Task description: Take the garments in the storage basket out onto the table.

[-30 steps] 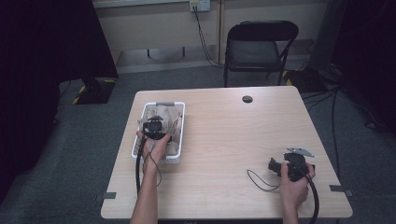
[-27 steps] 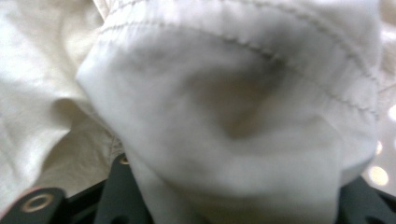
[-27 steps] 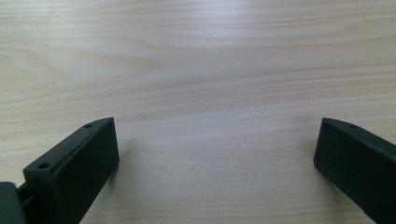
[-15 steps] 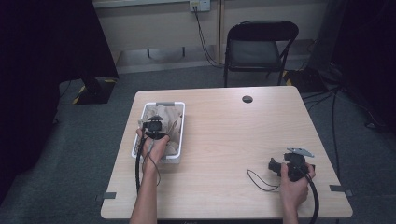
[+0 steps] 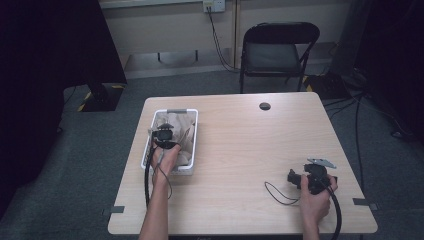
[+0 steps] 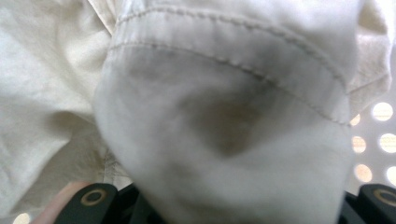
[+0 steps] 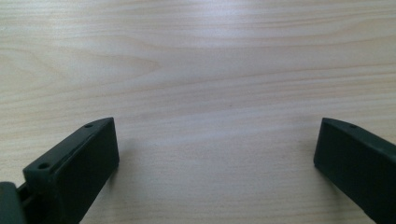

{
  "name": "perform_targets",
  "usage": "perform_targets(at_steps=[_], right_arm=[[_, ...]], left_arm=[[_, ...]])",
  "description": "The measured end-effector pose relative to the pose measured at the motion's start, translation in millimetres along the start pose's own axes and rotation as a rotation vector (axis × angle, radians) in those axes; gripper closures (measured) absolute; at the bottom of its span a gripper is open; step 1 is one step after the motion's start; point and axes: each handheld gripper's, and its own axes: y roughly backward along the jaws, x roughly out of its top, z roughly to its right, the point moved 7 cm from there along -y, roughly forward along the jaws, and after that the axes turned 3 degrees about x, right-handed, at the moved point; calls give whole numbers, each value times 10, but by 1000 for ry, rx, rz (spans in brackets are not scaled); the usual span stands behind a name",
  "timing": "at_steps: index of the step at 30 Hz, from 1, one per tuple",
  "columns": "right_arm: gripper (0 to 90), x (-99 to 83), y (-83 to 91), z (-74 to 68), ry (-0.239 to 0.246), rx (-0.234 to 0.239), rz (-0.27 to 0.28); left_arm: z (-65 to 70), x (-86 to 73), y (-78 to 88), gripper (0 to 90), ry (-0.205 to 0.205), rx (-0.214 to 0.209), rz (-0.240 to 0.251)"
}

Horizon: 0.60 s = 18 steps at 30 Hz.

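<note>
Pale wood table [image 5: 250, 150] across the middle of the high view, grain running side to side, one small dark round fitting [image 5: 265, 106] near its far edge. Black folding chair [image 5: 278, 50] beyond it, top centre of the frame.

White perforated basket [image 5: 194, 131] at the table's left side, left of centre in the high view, long and narrow. Inside it, a bunched cream cloth [image 5: 181, 131], rumpled into folds and heaped above the basket floor. From the left gripper view, same cloth [image 6: 224, 116] pressed right up against the lens: off-white woven fabric, a double-stitched hem crossing the upper frame from left down to right, a brownish-grey smudge at centre, possibly a stain or merely shadow, hard to say this close and blurred. Basket holes glowing at the right edge.

Left gripper [image 5: 164, 136] down in the basket, jaws having just been closing, now pinched on a fold of the cloth bulging out over their black bases.

Right gripper [image 5: 295, 178] resting low at the lower right of the high view, well apart from the basket, jaws spread wide over bare wood, nothing between them.
</note>
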Motion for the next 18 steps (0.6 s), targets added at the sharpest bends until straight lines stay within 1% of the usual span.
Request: perform_targets(at_steps=[1, 7, 8, 13, 18], right_arm=[[0, 0, 0, 0, 0, 0, 0], [0, 0, 0, 0, 0, 0, 0], [0, 0, 0, 0, 0, 0, 0], [0, 0, 0, 0, 0, 0, 0], [0, 0, 0, 0, 0, 0, 0]], left_arm=[[-6, 1, 2, 741, 8, -3, 0], [-6, 2, 6, 745, 11, -11, 6], [-9, 7, 12, 745, 11, -14, 16], [2, 11, 27, 749, 15, -25, 22], [13, 25, 63, 751, 22, -39, 39]])
